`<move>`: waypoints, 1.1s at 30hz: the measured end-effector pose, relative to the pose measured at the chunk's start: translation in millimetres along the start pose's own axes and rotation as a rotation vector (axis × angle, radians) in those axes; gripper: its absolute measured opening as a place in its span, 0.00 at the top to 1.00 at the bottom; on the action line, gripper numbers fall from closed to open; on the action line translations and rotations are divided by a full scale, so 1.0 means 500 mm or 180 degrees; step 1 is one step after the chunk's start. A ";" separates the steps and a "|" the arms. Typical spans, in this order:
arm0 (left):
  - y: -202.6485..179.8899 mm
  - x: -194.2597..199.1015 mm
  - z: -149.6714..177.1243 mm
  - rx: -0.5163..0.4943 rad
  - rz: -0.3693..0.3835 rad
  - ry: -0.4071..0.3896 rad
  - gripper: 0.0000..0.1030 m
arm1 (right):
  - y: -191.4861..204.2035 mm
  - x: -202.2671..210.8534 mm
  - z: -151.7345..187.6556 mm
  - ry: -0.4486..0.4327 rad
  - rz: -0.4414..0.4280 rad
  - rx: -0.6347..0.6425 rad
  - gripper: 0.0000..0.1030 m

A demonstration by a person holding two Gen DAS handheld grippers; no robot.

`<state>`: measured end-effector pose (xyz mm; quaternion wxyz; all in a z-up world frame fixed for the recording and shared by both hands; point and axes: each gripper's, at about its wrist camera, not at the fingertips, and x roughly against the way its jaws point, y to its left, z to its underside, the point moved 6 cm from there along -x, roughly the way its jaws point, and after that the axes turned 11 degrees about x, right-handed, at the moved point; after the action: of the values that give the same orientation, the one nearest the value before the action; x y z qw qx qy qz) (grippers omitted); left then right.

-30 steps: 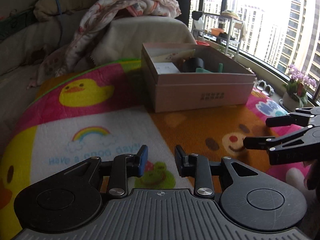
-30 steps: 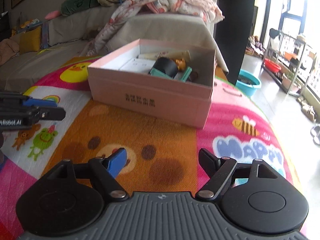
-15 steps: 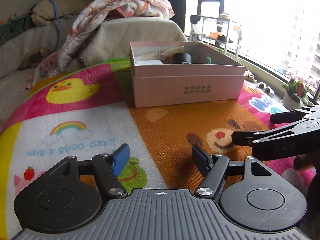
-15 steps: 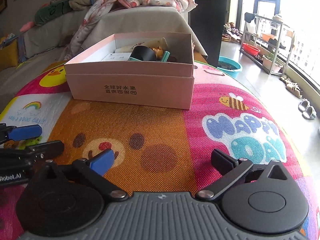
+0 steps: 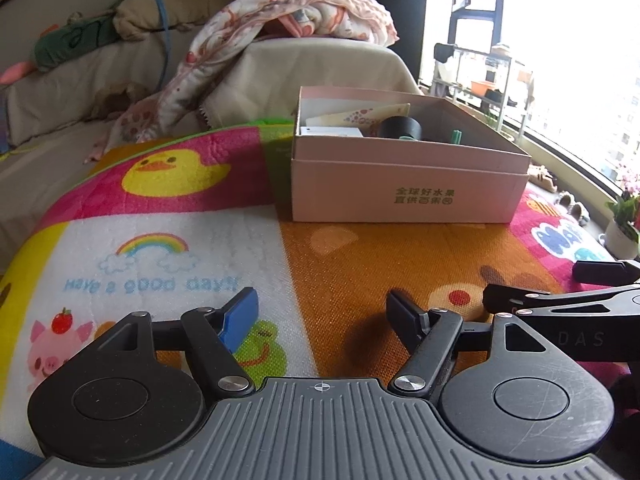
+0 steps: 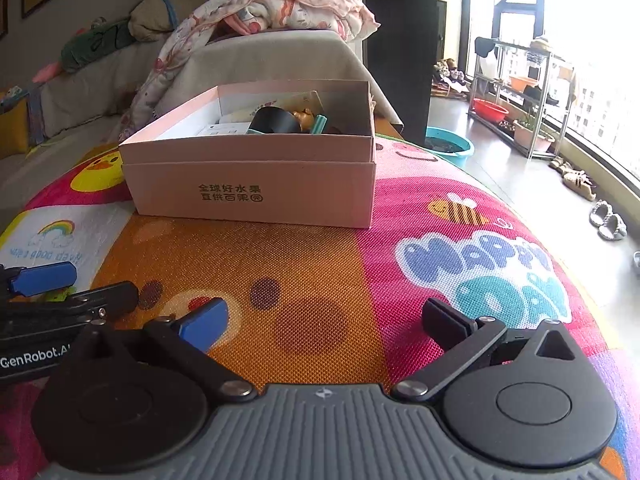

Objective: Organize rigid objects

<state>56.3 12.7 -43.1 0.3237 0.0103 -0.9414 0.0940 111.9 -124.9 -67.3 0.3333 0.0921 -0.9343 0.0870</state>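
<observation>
Both tongs were wide apart w/ nothing between the jaws. Left gripper had just been opening, blue pad on one finger, black on the other, hovering over the play mat at the white/orange border. Right gripper had also just been opening and hung over the orange bear patch; it showed from the side at the right edge of the left wrist view, so the two sat just beside each other, apart.

Pink cardboard box stood on the mat ahead of both tongs, well clear of the tips, lid off. Inside: black roll, white carton, teal stick, small brown figure; rest too small to tell. Behind the box, a sofa arm w/ a floral blanket draped over it.
</observation>
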 end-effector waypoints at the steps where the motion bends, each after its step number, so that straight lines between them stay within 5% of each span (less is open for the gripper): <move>1: 0.000 0.000 0.000 0.0002 -0.0007 -0.0001 0.25 | 0.000 0.000 0.000 -0.0002 0.0001 -0.0001 0.00; 33: 0.001 0.001 0.000 0.0039 -0.0015 -0.0003 0.24 | -0.005 -0.008 -0.003 0.0011 0.0069 -0.0007 0.00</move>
<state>55.6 13.3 -42.8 0.3234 0.0146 -0.9410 0.0989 116.5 -126.4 -68.6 0.3341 0.0815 -0.9347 0.0897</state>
